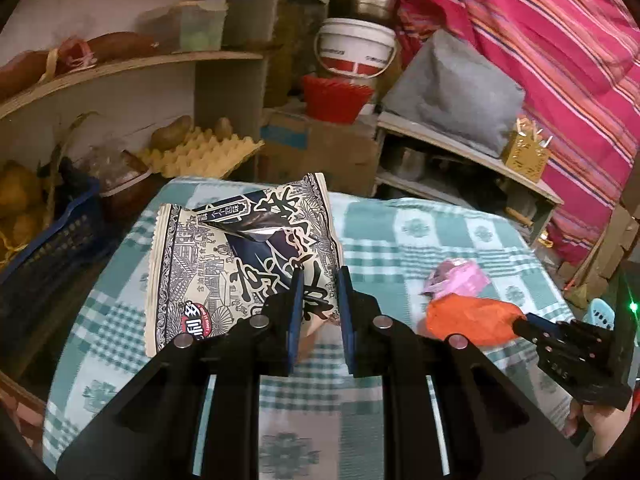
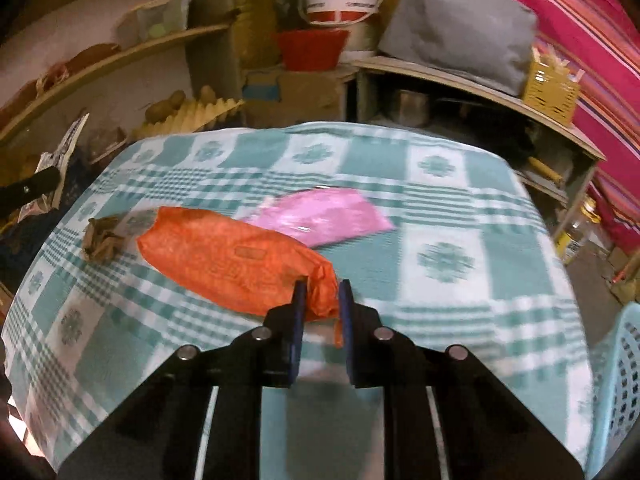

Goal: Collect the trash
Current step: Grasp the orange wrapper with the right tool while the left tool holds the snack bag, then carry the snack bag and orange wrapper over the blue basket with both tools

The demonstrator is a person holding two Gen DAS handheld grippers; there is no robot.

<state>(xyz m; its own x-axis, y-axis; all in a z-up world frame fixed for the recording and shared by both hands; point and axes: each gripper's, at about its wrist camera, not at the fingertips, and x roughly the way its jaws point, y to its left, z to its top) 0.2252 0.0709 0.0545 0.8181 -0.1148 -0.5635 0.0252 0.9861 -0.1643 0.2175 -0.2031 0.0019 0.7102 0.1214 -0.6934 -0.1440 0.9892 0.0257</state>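
Note:
My left gripper (image 1: 319, 280) is shut on the lower edge of a large cream and navy printed snack bag (image 1: 244, 264) and holds it up over the checked tablecloth (image 1: 420, 232). My right gripper (image 2: 322, 292) is shut on the twisted end of an orange wrapper (image 2: 228, 260); it also shows in the left wrist view (image 1: 468, 320). A pink wrapper (image 2: 324, 216) lies on the cloth just beyond it, and also shows in the left wrist view (image 1: 460, 278). A crumpled brown paper (image 2: 102, 238) lies left of the orange wrapper.
A light blue perforated basket (image 2: 624, 392) stands at the table's right edge. Shelves with an egg tray (image 1: 200, 154), potatoes, a red basin (image 1: 334, 98), a white bucket (image 1: 354, 46) and a grey bag (image 1: 456, 88) stand behind the table. A dark blue crate (image 1: 52, 240) is left.

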